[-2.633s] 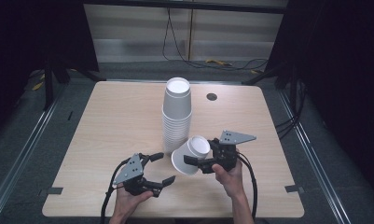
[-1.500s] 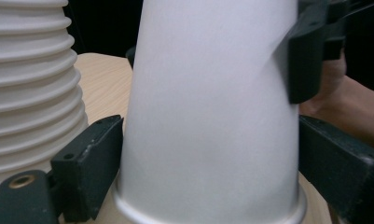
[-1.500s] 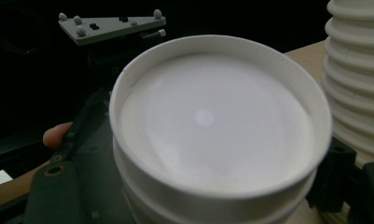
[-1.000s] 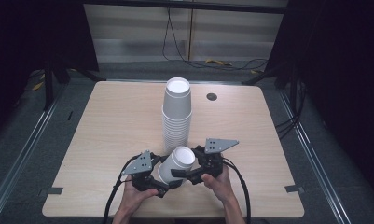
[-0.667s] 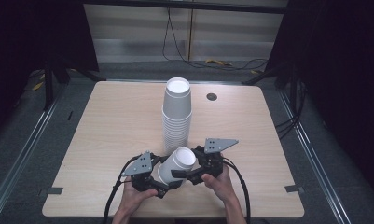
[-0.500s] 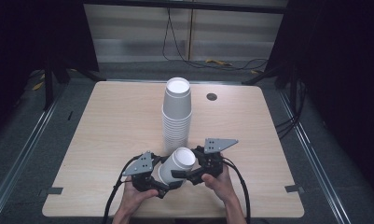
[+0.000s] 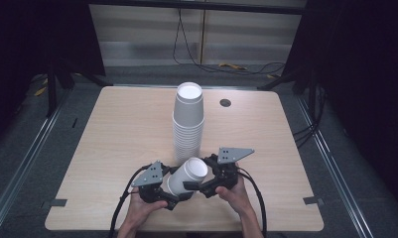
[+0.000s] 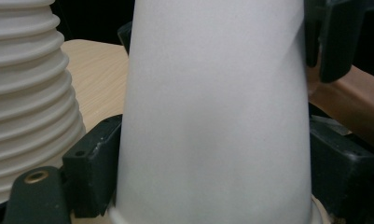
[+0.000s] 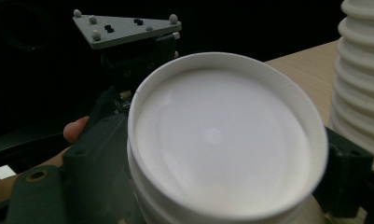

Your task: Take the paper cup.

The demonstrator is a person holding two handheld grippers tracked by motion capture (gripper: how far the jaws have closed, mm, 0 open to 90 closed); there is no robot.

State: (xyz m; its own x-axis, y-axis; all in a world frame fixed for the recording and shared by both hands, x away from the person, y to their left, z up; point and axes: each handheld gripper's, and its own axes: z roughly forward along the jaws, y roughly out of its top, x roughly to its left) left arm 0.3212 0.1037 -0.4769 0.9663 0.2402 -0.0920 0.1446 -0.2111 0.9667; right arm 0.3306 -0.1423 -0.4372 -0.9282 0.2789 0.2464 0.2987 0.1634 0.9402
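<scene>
A white paper cup [image 7: 186, 175] lies tipped on its side in the air, just above the near part of the table [image 7: 122, 129]. It sits between the two grippers, in front of the tall stack of cups [image 7: 187, 124].

The left gripper [image 7: 172, 196] holds the narrow bottom part of the cup. In the left gripper view, its black jaws press on both sides of the cup's wall [image 8: 212, 112], so they are clamped on it. The right gripper [image 7: 196, 186] holds the wide top part, near the rim. In the right gripper view, the round open mouth of the cup [image 9: 224, 140] faces the camera, with a jaw tight on each side.

In that view there seem to be two rims, one just under the other (so this may be two cups stuck together). That could be why each gripper grabs a different end: one can hold the outer cup and one can pull the inner cup out.

The stack stands upright just behind the grippers, close but not touching the held cup. A small dark hole [image 7: 225, 102] sits in the table farther back.
</scene>
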